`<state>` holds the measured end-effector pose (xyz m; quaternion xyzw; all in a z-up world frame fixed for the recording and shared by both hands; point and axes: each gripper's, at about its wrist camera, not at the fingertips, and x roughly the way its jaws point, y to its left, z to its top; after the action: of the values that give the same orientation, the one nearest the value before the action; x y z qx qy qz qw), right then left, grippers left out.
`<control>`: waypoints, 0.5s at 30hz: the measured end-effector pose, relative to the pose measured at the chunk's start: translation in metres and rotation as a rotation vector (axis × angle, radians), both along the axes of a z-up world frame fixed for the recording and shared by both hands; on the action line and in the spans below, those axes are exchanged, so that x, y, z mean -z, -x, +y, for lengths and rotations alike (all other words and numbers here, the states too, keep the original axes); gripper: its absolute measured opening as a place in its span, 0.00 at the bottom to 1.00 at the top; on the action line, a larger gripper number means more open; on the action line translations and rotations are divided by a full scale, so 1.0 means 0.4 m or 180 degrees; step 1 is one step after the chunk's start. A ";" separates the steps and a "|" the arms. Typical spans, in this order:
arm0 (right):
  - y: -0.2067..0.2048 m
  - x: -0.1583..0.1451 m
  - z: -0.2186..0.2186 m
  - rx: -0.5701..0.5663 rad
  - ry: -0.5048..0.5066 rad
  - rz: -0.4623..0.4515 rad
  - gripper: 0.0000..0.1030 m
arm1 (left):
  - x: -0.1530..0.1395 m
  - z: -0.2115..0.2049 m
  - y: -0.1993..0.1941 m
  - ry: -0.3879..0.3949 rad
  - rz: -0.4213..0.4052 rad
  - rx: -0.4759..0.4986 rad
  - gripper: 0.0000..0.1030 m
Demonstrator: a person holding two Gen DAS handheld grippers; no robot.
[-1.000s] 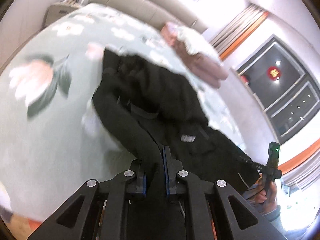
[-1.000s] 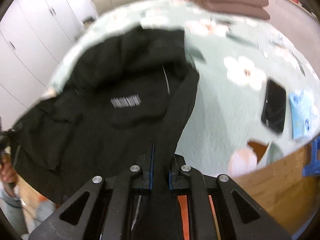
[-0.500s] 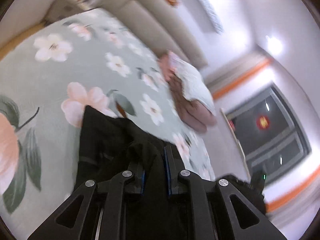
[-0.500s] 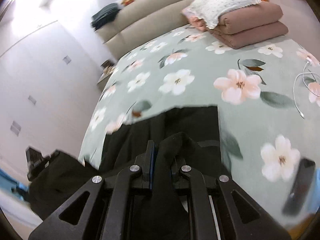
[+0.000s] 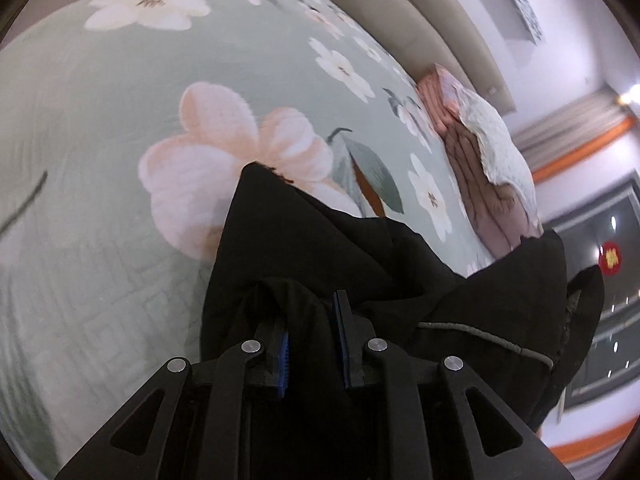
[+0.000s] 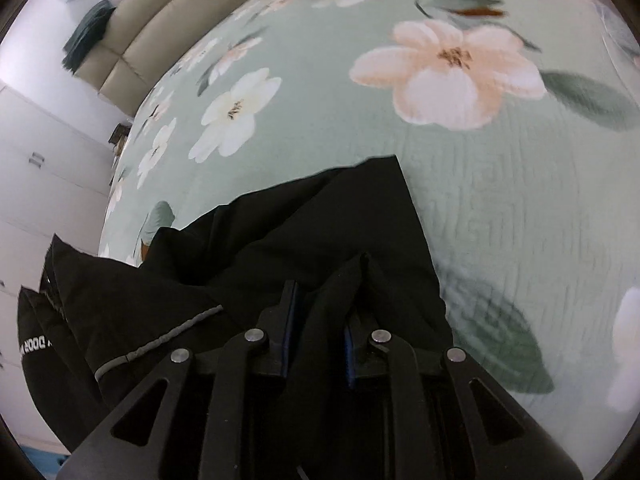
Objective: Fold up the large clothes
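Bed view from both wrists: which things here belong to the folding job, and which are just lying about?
In the job:
- black garment
- left gripper, fabric between its jaws
- right gripper, likewise
- floral bedspread, the work surface

Just lying about:
- folded pink blankets
- white pillow on them
- teal cloth on the headboard

A home bedroom. A wide bed (image 5: 120, 92) fills both views, covered by a pale green quilted bedspread (image 6: 500, 208) printed with large flowers. A padded beige headboard (image 5: 404, 12) runs along the wall behind it. Folded pink blankets (image 5: 484, 192) are stacked on the bed, white wardrobe doors (image 6: 36, 168) stand beside it, and curtains (image 5: 568, 136) hang nearby.
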<state>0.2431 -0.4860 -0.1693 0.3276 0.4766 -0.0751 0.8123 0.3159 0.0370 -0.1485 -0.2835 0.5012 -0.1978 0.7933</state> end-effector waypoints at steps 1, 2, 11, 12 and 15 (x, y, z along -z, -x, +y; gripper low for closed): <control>0.008 -0.012 -0.001 -0.0013 0.0003 -0.0058 0.22 | -0.019 0.009 0.005 -0.0012 -0.0085 0.0046 0.20; 0.016 -0.024 -0.007 -0.0027 -0.0004 -0.0135 0.23 | -0.049 0.023 0.018 -0.0011 -0.0220 0.0081 0.20; 0.141 -0.213 -0.072 -0.0270 -0.0444 -0.0766 0.36 | -0.223 0.207 0.147 0.0545 -0.0332 0.0883 0.41; 0.157 -0.236 -0.070 -0.0330 -0.0425 -0.0840 0.37 | -0.251 0.243 0.187 0.0507 -0.0480 0.0909 0.44; 0.213 -0.302 -0.049 -0.0511 -0.0219 -0.1034 0.45 | -0.290 0.327 0.254 0.0448 -0.0719 0.0729 0.67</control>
<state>0.1580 -0.5056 -0.0485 0.3239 0.3660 0.0602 0.8704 0.2142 0.1678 -0.0323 -0.2553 0.4227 -0.3521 0.7951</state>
